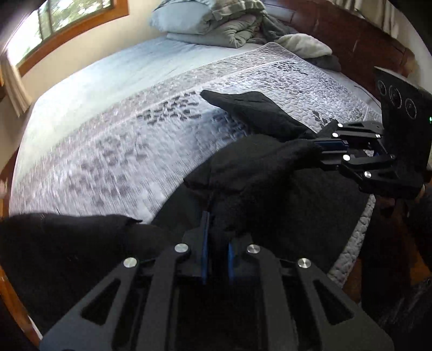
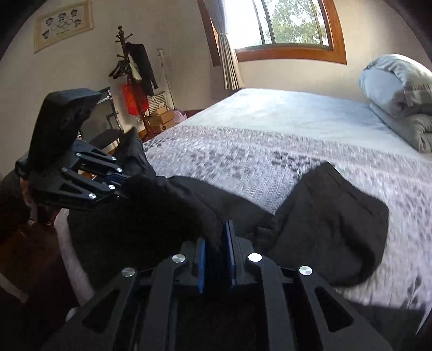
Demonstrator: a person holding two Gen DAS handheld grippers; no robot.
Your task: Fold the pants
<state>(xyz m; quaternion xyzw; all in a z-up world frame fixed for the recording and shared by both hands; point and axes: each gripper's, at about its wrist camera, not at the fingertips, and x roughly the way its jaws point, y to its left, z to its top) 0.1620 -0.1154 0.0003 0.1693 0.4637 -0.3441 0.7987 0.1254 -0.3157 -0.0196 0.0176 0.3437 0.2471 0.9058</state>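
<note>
over the near edge of the bed, both grippers pinching black pants to carry a fold

left gripper and right gripper are each clamped narrow on a bunch of the fabric, held side by side and lifted, likely so an edge comes up level for folding over. pants are dark, soft, rumpled; part lies on the patterned quilt, part droops off the bed edge. background motion-blurred.

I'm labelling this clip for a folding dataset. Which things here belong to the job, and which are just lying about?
Part of the job:
black pants
left gripper, shut on the pants
right gripper, shut on the pants
quilted bedspread under them

Just lying about:
folded duvet
coat rack
cardboard boxes
framed picture
</note>
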